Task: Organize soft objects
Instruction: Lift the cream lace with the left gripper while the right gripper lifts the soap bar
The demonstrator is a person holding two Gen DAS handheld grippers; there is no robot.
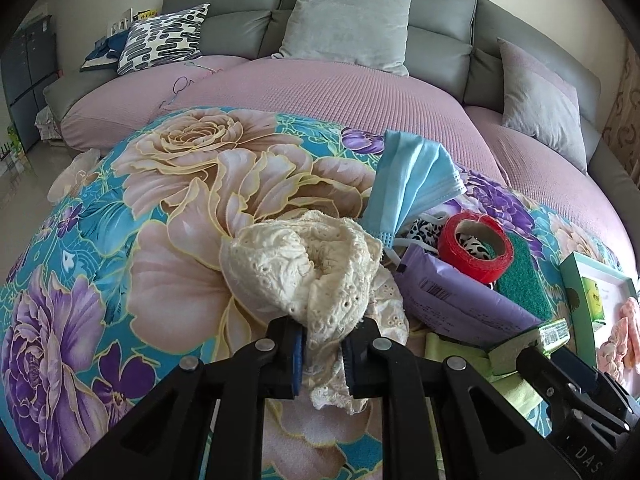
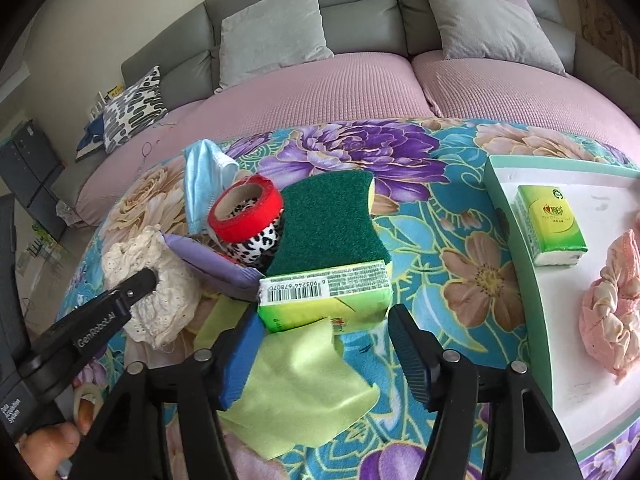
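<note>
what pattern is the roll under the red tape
Black-and-white leopard print, tucked under the red tape; the right wrist view shows it best.

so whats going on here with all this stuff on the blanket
A person with a gripper in each hand is sorting soft things. The left gripper is shut on a cream lace cloth. The right gripper is open around a green tissue pack lying on a yellow cloth. In the tray lie another tissue pack and a pink cloth.

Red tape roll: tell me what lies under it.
The red tape roll rests on a black-and-white leopard-print item, which shows through its core and below its rim. Beside it lies the green scouring sponge. What lies under the print item is covered.
</note>
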